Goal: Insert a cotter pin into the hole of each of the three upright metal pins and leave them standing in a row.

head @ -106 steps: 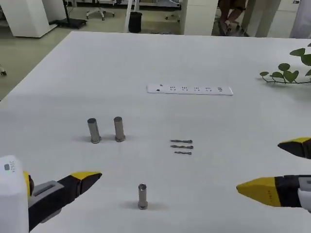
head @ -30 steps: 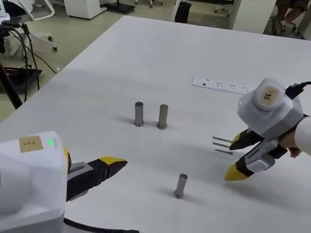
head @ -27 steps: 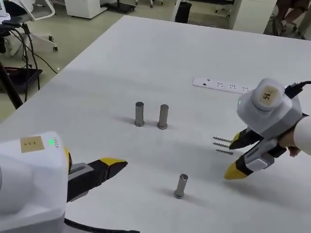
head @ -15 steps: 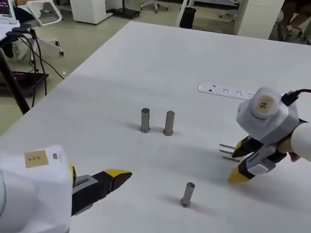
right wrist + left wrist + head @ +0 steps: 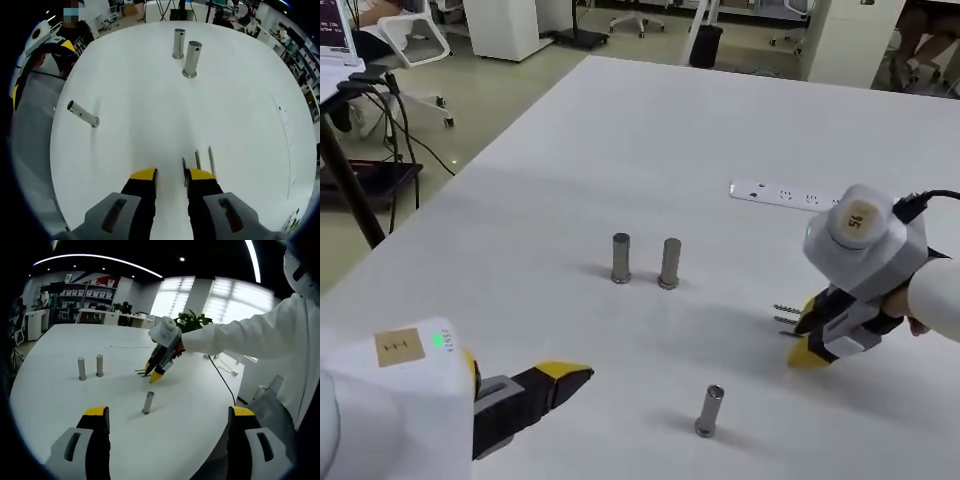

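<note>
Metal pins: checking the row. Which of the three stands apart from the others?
The front pin, standing alone; the left rear pin and right rear pin stand side by side.

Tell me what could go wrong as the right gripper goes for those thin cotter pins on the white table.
1. The three thin metal cotter pins lie flat and close together, just ahead of one jaw of the yellow-tipped right gripper, not between the jaws; closing may miss, scatter them, or catch two.
2. The lone upright grey metal pin stands apart in the open; a passing gripper could tip it.
</note>
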